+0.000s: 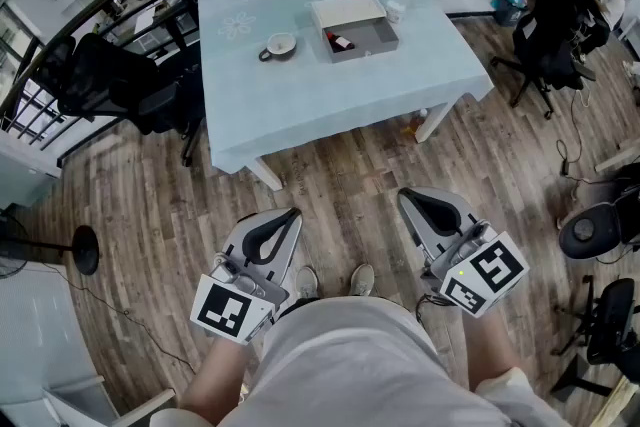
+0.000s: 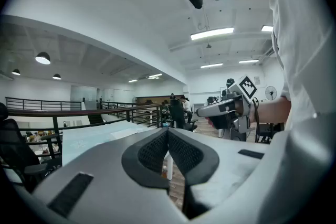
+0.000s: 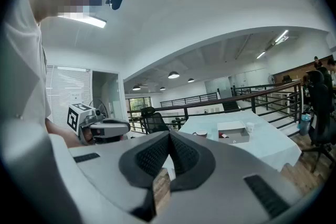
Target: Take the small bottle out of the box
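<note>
Standing on the wood floor (image 1: 330, 185), well back from the counter (image 1: 300, 105), with left gripper (image 1: 292, 213) and right gripper (image 1: 405, 196) side by side, near level, tips toward the counter. Both clenched tight and empty, pads pressed together in each gripper view with nothing between. Far across the counter, bottle (image 1: 341, 42) lying inside the open grey box (image 1: 372, 43) near its left wall, white lid (image 1: 347, 10) against the box's far side, small cup (image 1: 396, 11) just beside it, mug (image 1: 280, 45) to the box's left.
</note>
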Tool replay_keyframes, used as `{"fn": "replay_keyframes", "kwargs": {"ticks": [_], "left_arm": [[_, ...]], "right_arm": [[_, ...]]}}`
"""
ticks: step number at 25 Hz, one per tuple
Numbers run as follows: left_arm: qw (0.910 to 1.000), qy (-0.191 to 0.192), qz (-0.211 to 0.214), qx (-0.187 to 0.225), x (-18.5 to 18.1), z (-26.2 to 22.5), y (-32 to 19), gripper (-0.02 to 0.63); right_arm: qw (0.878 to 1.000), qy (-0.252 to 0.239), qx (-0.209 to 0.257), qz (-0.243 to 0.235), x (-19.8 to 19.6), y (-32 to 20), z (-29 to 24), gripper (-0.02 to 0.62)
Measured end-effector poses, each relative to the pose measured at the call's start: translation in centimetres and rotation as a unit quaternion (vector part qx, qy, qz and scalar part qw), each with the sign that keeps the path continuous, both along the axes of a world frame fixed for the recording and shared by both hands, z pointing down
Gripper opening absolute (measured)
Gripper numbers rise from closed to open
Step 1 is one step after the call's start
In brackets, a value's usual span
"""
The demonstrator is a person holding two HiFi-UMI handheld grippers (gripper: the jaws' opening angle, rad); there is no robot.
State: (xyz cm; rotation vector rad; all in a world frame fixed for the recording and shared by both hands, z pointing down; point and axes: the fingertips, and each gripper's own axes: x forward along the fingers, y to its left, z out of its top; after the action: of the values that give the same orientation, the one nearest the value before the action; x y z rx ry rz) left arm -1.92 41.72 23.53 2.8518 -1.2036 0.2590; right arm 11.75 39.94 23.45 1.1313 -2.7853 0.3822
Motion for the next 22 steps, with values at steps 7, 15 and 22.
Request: {"fn": "replay_keyframes", "kwargs": {"ticks": [7,15,22], "left_arm": [[0.9999,-0.003,0.012,-0.001,-2.8,0.2,0.5,0.020],[0.9995,0.015,0.028,-0.007,-5.2,0.3,0.2,0.020],[0.9992,0.004,0.039,-0.008,-5.7,0.7,-0.7,0.020]], "right_arm": [[1.000,-0.007,-0.004,0.012,-2.8,0.5,0.1,0.021],[0.999,-0.006,-0.014,0.030,-5.2,0.9,0.2,0.021],[0.998,-0.016,-0.030,0.048,-5.2,0.2,0.7,0.023]]}}
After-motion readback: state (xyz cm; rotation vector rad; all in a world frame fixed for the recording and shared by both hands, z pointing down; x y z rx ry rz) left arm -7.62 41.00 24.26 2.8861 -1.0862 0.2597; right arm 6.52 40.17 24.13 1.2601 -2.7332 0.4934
